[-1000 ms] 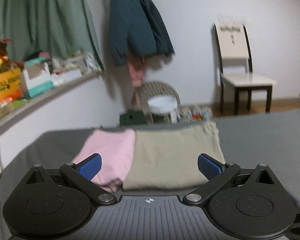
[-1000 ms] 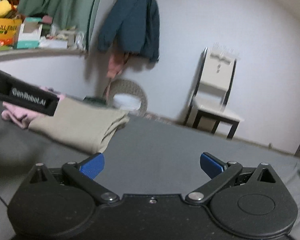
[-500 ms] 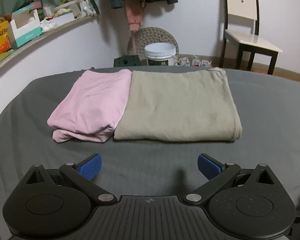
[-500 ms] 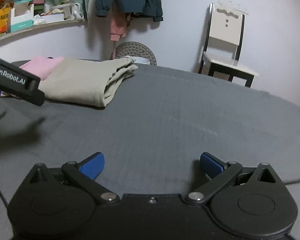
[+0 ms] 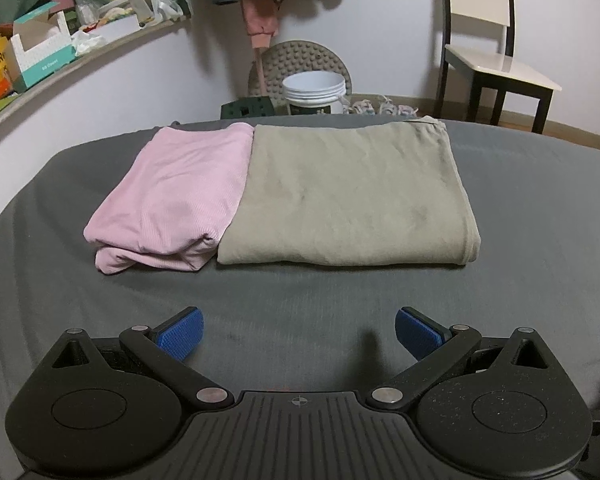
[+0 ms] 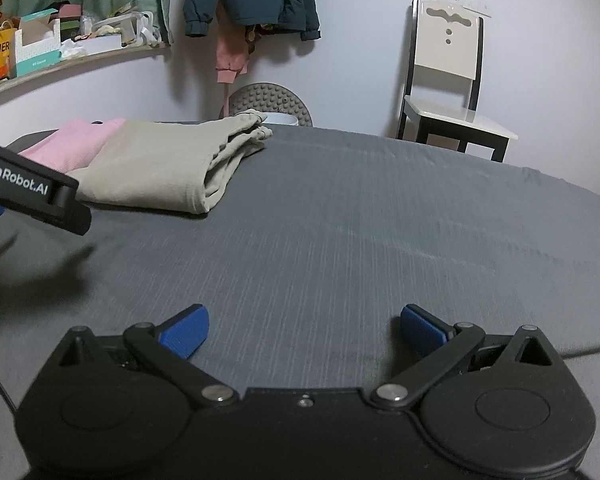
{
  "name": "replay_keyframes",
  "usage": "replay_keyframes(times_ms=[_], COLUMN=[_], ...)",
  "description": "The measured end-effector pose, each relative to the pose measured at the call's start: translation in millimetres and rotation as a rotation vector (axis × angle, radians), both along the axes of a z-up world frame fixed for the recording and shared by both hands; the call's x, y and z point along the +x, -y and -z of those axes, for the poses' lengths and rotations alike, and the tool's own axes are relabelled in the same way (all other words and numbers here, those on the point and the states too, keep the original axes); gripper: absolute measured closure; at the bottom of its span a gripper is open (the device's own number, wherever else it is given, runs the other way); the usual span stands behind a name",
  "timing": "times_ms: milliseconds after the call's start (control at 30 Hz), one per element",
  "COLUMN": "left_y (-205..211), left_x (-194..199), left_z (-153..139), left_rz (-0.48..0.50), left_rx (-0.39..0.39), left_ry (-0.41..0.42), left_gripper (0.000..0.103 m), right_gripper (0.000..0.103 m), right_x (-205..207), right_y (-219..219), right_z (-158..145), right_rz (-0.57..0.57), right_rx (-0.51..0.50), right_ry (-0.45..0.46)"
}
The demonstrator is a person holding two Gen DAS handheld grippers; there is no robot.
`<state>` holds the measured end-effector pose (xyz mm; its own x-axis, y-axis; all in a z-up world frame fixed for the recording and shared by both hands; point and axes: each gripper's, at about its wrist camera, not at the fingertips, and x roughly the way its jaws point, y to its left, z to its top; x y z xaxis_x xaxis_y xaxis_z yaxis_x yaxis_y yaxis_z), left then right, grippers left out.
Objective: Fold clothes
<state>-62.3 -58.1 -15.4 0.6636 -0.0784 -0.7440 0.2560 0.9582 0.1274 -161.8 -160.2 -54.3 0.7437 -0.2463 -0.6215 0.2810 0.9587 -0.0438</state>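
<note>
Both tongs (image 5: 299, 332) (image 6: 303, 330) spread, empty – folded pink top (image 5: 172, 196) touching beige garment (image 5: 347, 192), grey surface (image 6: 379, 220) bare rightward

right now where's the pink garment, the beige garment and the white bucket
pink garment (image 5: 172, 196), left wrist view, top face
beige garment (image 5: 351, 192), left wrist view, top face
white bucket (image 5: 313, 94), left wrist view, front wall

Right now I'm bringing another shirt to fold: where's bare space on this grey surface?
Free: the wide stretch right of the folded khaki garment, and the strip between both garments and the left gripper. Crowded: far left, where the folded pink garment touches the khaki one.
</note>
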Motion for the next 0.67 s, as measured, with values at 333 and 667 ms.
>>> replay_keyframes(times_ms=[333,667], left_y=[-1.6,0.3], left_x=[1.6,0.6], left_z=[0.9,1.9], left_rz=[-0.003,-0.008], left_rx=[-0.001,0.004], left_ry=[-0.009,-0.010], left_gripper=[0.000,0.000], right_gripper=[0.000,0.000], right_x=[0.6,-0.1], right_y=[-2.2,-2.8], right_z=[0.4,0.9], right_rz=[0.006,0.010], right_rx=[-0.006,-0.008], right_ry=[0.003,0.005])
